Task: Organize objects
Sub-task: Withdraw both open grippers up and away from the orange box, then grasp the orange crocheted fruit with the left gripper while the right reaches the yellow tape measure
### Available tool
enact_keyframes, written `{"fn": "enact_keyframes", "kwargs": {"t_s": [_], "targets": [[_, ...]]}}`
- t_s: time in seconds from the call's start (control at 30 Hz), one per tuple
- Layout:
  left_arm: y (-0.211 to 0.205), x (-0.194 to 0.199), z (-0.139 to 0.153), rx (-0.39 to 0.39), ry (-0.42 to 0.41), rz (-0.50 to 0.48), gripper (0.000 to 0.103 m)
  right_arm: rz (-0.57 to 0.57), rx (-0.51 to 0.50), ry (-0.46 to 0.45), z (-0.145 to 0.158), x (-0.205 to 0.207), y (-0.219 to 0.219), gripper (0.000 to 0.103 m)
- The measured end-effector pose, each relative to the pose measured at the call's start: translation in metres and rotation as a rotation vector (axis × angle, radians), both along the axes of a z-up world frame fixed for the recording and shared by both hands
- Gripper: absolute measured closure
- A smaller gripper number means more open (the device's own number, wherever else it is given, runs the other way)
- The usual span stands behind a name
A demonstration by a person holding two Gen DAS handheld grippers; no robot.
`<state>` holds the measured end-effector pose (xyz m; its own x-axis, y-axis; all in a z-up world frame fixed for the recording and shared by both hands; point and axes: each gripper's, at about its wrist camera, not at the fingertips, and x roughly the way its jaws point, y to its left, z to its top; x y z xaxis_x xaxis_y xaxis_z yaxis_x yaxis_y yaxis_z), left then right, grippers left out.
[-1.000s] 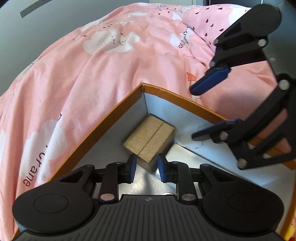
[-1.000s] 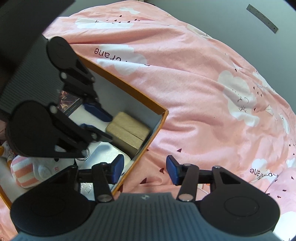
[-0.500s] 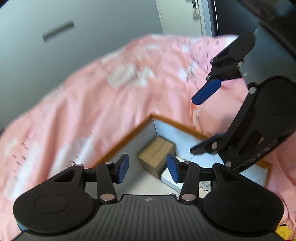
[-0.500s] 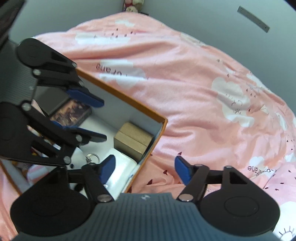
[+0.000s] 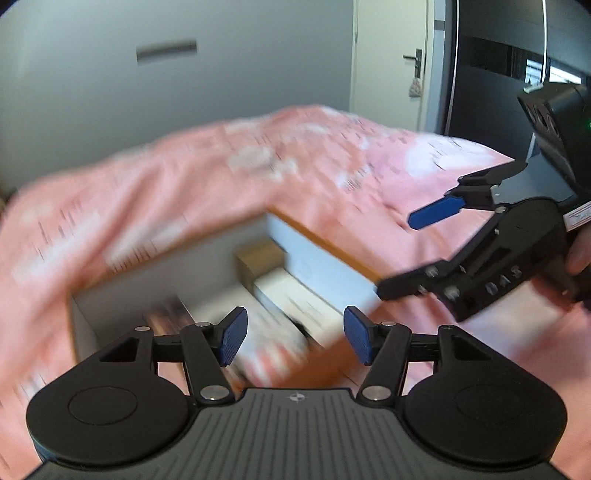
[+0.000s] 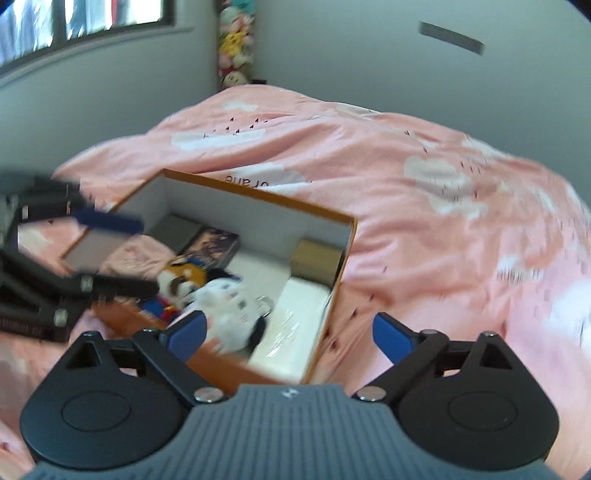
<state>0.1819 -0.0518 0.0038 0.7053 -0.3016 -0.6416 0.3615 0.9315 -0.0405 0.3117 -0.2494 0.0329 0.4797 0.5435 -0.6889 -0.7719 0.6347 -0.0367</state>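
An orange-edged box (image 6: 258,197) with white inner walls lies on the pink bed; it also shows, blurred, in the left wrist view (image 5: 325,242). Inside it are a tan cardboard block (image 6: 317,258) in the far corner, a white flat pack (image 6: 295,332), plush toys (image 6: 221,299), a dark book (image 6: 214,245) and pink cloth (image 6: 136,254). My left gripper (image 5: 293,341) is open and empty, raised above the box's near side. My right gripper (image 6: 290,332) is open and empty, above the box's near right corner. Each gripper shows in the other's view (image 5: 413,254), (image 6: 110,254).
The pink cloud-print duvet (image 6: 424,206) covers the bed all round the box. A grey wall (image 5: 221,85) and a white door (image 5: 391,62) stand behind it. Plush toys are stacked in the room's far corner (image 6: 236,40), under a window (image 6: 74,26).
Both grippers have lifted and drawn back from the box. The left gripper let go of the tan block, which stays in the far corner, and both sets of jaws have opened wider.
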Motion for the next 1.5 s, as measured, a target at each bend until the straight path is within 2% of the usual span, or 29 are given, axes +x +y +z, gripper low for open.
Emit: {"fn": "enact_keyframes", "kwargs": {"t_s": [0.1,0.17,0.23,0.27,0.33,0.47,0.57,0.7,0.83,0.9,0.97,1.0,1.17,1.27,1.37,1.5], "targets": [[-0.009,-0.019,-0.019,-0.067,0.108,-0.017,0.034,-0.069,0.01,0.033,-0.018,-0.023,-0.015,0.006],[-0.016,-0.03,-0.032,-0.096,0.165,-0.062,0.034,-0.13,0.011,0.059,-0.032,-0.035,-0.025,0.006],[-0.028,-0.04,-0.046,-0.071,0.197,-0.107,0.033,-0.159,-0.003,0.129,-0.049,-0.044,-0.031,0.006],[-0.034,-0.044,-0.053,-0.051,0.21,-0.124,0.029,-0.166,-0.008,0.169,-0.056,-0.048,-0.033,0.006],[-0.045,-0.053,-0.068,-0.006,0.242,-0.146,0.028,-0.183,-0.027,0.21,-0.07,-0.059,-0.038,0.006],[-0.06,-0.063,-0.09,0.031,0.287,-0.197,0.028,-0.231,-0.079,0.202,-0.088,-0.076,-0.049,0.006],[-0.066,-0.073,-0.102,0.021,0.32,-0.219,0.028,-0.271,-0.061,0.198,-0.098,-0.078,-0.058,0.006],[-0.075,-0.075,-0.117,0.036,0.356,-0.215,0.035,-0.282,-0.064,0.175,-0.108,-0.08,-0.059,0.006],[-0.073,-0.076,-0.121,0.0,0.379,-0.21,0.042,-0.246,-0.1,0.145,-0.114,-0.082,-0.049,0.006],[-0.071,-0.076,-0.12,-0.014,0.381,-0.21,0.054,-0.242,-0.109,0.14,-0.116,-0.082,-0.048,0.006],[-0.07,-0.078,-0.117,-0.023,0.375,-0.21,0.06,-0.245,-0.102,0.141,-0.116,-0.082,-0.049,0.006],[-0.07,-0.08,-0.115,-0.021,0.367,-0.205,0.064,-0.246,-0.098,0.142,-0.116,-0.082,-0.049,0.006],[-0.057,-0.088,-0.098,-0.039,0.321,-0.146,0.065,-0.242,-0.091,0.139,-0.114,-0.085,-0.048,0.007],[-0.039,-0.088,-0.089,-0.08,0.306,-0.073,0.065,-0.228,-0.085,0.14,-0.113,-0.085,-0.046,0.009],[-0.02,-0.087,-0.082,-0.109,0.285,0.017,0.065,-0.204,-0.068,0.14,-0.111,-0.088,-0.044,0.015],[0.001,-0.081,-0.082,-0.147,0.285,0.115,0.065,-0.157,-0.073,0.131,-0.11,-0.093,-0.036,0.015]]}}
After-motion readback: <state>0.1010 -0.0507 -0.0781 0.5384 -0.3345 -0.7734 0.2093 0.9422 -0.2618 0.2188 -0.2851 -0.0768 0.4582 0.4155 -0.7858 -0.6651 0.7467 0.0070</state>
